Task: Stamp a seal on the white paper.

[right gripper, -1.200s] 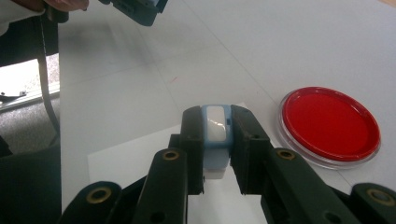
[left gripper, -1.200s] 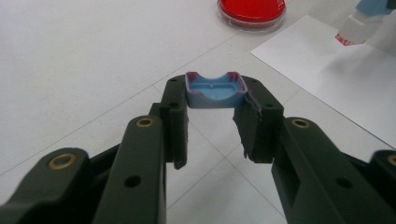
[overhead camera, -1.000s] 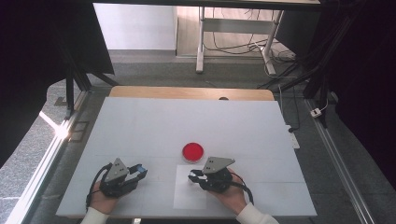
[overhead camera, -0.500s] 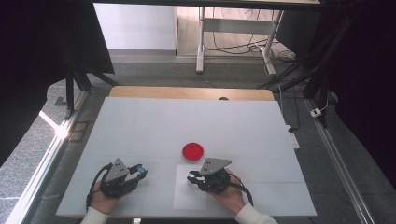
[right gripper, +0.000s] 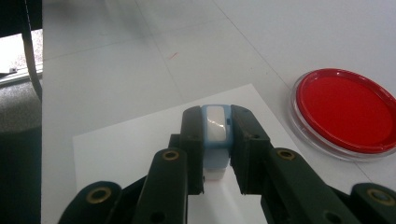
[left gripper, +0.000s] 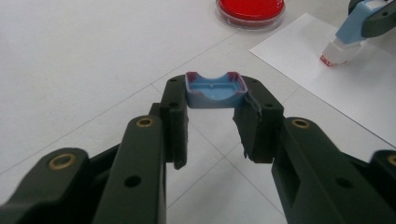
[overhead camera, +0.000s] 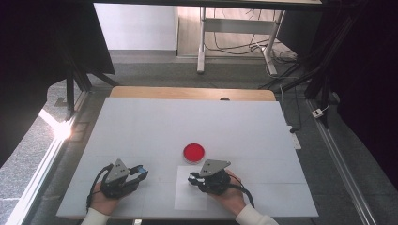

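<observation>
My left gripper [overhead camera: 140, 173] [left gripper: 215, 101], near the table's front left, is shut on a small blue cap [left gripper: 214, 89] with red smears on its rim, held at the jaw tips. At the front centre my right gripper [overhead camera: 192, 180] [right gripper: 216, 119] is shut on a blue and white pen-like applicator [right gripper: 215, 140]. In the left gripper view that applicator [left gripper: 349, 37] points its white, red-stained tip down at a white paper sheet [left gripper: 336, 88] [overhead camera: 187, 202] [right gripper: 126, 149]. A round clear dish with red filling [overhead camera: 194, 152] [right gripper: 348, 109] [left gripper: 250, 7] lies just beyond the sheet.
The white table [overhead camera: 187, 122] stretches far beyond the dish, with a wooden strip [overhead camera: 187, 93] along its far edge. Past it are the floor, a metal stand [overhead camera: 202, 42] and cables. Dark curtains hang on both sides.
</observation>
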